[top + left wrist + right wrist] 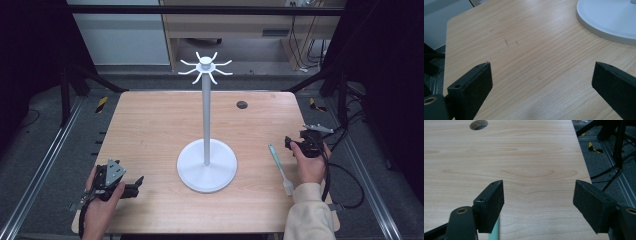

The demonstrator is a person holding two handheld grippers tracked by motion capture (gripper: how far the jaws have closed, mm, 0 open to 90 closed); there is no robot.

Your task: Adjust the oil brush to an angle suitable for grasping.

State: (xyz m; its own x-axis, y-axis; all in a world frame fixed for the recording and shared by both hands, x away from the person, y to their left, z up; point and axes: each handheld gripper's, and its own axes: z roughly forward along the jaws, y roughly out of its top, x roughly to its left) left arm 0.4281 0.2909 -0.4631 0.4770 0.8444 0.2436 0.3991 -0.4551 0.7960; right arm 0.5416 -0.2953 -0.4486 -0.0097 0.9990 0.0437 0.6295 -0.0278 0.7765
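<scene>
Standing mid-counter (150, 120): white hook stand (206, 120). Lying flat right of stand's base, near counter's right edge: pale green brush (280, 169), bristle end toward person. Hovering just right of brush, jaws gaping wide, gripping nothing: right tongs (294, 144). Resting left of stand's base, jaws likewise spread wide, empty: left tongs (136, 185).

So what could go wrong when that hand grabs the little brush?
The brush lies flat on the table, so the right gripper's open fingers might scrape the wood or push it away. It also lies near the white stand, which is tall and thin; a bump might wobble it.
</scene>
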